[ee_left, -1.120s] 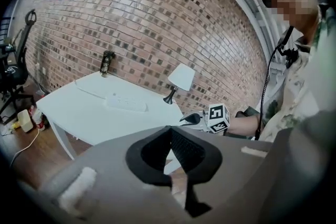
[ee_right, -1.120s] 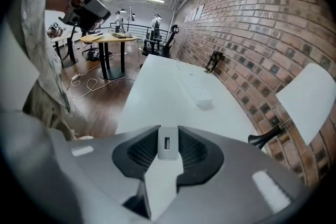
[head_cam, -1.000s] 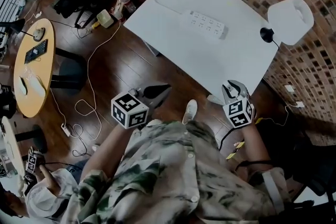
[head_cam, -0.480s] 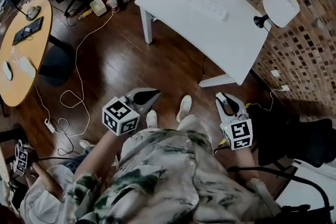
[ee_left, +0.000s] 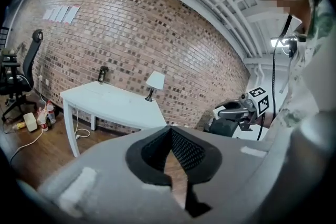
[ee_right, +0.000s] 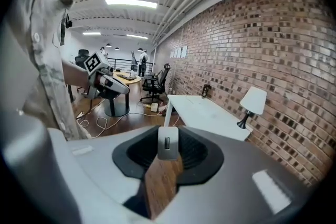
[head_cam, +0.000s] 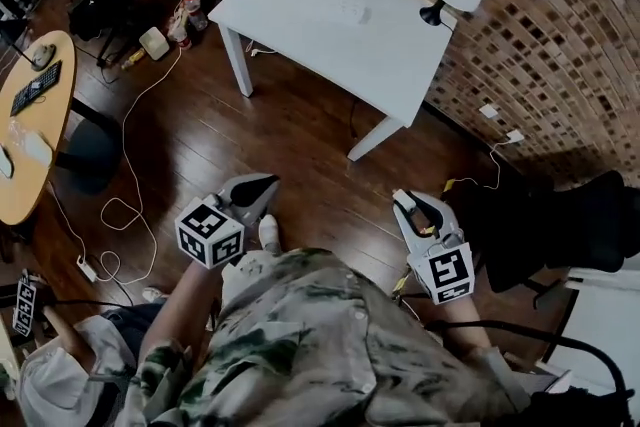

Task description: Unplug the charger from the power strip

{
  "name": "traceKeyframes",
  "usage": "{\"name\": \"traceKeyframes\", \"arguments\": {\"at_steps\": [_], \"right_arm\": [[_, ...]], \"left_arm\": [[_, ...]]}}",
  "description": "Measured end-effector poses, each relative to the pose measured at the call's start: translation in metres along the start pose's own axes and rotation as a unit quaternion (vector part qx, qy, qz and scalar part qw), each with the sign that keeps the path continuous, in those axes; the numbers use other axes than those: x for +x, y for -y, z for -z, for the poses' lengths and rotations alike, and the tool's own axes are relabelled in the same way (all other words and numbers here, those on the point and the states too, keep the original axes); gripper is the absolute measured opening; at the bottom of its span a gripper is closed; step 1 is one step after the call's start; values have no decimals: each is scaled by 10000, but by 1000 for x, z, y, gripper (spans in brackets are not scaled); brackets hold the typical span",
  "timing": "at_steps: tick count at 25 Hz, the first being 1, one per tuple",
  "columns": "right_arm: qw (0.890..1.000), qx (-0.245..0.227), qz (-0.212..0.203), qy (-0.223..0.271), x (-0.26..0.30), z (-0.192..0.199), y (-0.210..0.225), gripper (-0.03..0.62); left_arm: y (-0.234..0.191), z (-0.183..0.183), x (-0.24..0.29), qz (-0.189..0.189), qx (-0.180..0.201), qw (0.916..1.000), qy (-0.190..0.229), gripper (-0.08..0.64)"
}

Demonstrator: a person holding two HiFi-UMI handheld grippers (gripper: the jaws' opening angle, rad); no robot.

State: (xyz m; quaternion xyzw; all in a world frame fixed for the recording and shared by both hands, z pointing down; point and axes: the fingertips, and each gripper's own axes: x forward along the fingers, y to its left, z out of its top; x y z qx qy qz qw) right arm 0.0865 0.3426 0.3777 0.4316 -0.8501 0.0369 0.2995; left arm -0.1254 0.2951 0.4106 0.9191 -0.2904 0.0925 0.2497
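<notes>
Right gripper point(head_cam: 412, 207) jaws grasp the charger point(ee_right: 168, 142), left gripper point(head_cam: 262, 185) jaws are clenched on nothing, both well apart from the counter point(head_cam: 300, 30) carrying the power strip point(head_cam: 350, 12).

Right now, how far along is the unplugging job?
Done, it seems: the power strip lies on the white table with nothing visibly plugged in, though it looks small from the head view. In hand: the right gripper is clamped on a small pale charger, well away from the table. The left gripper is shut and empty. Left: probably only setting the charger down.
</notes>
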Motion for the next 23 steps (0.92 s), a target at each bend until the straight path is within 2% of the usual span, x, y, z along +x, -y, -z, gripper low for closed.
{"name": "traceKeyframes", "arguments": {"at_steps": [7,12,18,23], "right_arm": [[9993,349,105,-29,-100,69,7,106],[9992,373,99,69,-134,89,5,107],[9981,523,75,309,-147,94,17,106],[9985,372,-163,365,-129,97,22,106]], "left_arm": [[109,18,48,161,150,9997,128,3],[160,39,58,259,200,9995,-25,3],[171,34,57,56,389,9992,-30,5],[164,34,52,-213,419,9989,6,5]]}}
